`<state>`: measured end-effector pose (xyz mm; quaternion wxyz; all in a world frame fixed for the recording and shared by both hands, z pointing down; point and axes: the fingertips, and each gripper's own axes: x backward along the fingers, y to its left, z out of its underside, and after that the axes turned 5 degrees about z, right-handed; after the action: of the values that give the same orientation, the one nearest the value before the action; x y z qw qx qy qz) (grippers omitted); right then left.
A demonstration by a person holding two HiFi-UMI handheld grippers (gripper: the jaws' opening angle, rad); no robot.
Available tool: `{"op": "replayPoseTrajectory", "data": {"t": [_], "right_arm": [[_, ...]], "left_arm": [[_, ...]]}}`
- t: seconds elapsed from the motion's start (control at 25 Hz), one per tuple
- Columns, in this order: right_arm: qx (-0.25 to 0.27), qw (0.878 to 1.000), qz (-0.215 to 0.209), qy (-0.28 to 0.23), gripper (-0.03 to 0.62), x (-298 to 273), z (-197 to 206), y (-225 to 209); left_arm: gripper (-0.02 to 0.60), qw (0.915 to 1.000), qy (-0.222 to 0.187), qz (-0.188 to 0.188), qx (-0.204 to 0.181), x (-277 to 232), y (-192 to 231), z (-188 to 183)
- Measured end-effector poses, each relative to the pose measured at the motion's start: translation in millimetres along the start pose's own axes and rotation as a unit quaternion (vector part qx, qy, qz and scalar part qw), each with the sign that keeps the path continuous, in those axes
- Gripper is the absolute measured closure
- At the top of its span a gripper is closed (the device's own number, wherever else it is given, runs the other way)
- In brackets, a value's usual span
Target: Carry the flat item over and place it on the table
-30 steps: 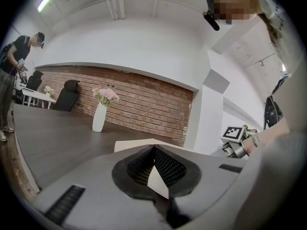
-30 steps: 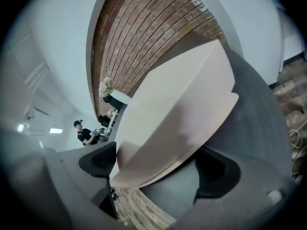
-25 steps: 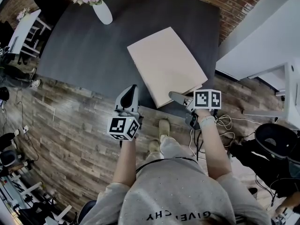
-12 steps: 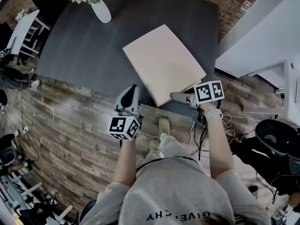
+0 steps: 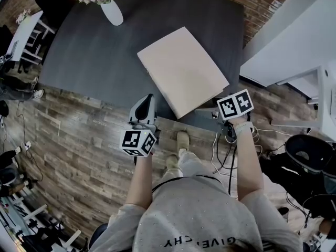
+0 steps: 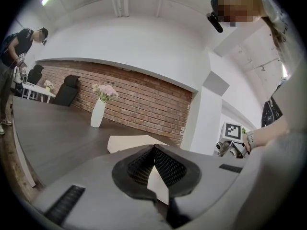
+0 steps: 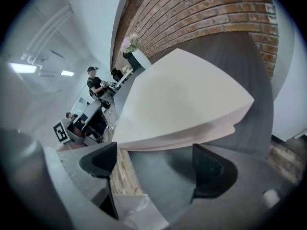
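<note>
A flat beige box (image 5: 181, 70) lies on the dark table (image 5: 89, 51), its near corner reaching the table's front edge. My right gripper (image 5: 203, 111) is open just off that corner, to the right, with nothing between its jaws. In the right gripper view the box (image 7: 182, 99) lies flat just ahead of the open gripper (image 7: 156, 164). My left gripper (image 5: 147, 101) is shut and empty, just short of the table's front edge, left of the box. In the left gripper view the jaws of the gripper (image 6: 153, 148) meet, and the box (image 6: 129, 142) shows beyond them.
A white vase of pink flowers (image 5: 113, 12) stands at the table's far left. A white desk (image 5: 294, 51) and a black chair (image 5: 310, 154) are on the right, with cables (image 5: 223, 151) on the wood floor. A brick wall (image 6: 144, 99) runs behind the table.
The box has slid a little left and further onto the table. My right gripper has let go of its near corner and drawn back to the right. The left gripper has not moved.
</note>
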<state>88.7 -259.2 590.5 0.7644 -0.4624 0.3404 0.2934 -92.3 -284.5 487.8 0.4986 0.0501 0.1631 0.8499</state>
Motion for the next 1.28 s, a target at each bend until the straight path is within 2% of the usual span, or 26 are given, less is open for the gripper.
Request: {"op": "replayPoseTrajectory", "data": {"t": [0.04,0.12,0.2,0.32,0.4,0.56,0.84,1.04,1.28], "right_arm": [[0.008,1.0,0.008,-0.001,0.111,0.2,1.8,-1.5],[0.015,1.0,0.019,-0.013,0.197,2.3,2.5,-3.2],[0.022,0.999,0.037,-0.026,0.253,4.0,3.0,-5.3],[0.049,0.995,0.075,-0.038,0.419,7.6,4.2,-10.2],[0.07,0.992,0.089,-0.052,0.437,10.8,2.3,-8.9],[0.083,0.985,0.112,-0.099,0.592,17.7,-1.1,-9.6],[0.089,0.971,0.133,-0.175,0.592,43.3,-6.8,6.1],[0.106,0.953,0.135,-0.248,0.592,58.8,-14.1,28.2],[0.135,0.924,0.149,-0.324,0.592,84.3,-23.2,52.0]], "left_arm": [[0.583,1.0,0.0,0.001,-0.001,-0.1,-1.1,0.2],[0.583,1.0,0.001,0.001,-0.001,0.7,-2.0,0.5],[0.583,1.0,0.002,0.0,-0.002,3.5,-1.4,0.6],[0.583,1.0,0.003,-0.002,-0.002,8.0,-1.3,0.6],[0.583,1.0,0.003,-0.003,-0.003,10.6,-1.8,0.7],[0.583,1.0,0.005,-0.003,-0.007,18.2,-2.7,0.5],[0.583,0.9998,0.009,-0.008,-0.015,32.0,-2.8,-4.0],[0.583,0.9998,0.004,-0.007,-0.017,45.4,-3.7,-10.1],[0.583,0.9997,0.0,-0.003,-0.023,58.7,-7.2,-18.9]]}}
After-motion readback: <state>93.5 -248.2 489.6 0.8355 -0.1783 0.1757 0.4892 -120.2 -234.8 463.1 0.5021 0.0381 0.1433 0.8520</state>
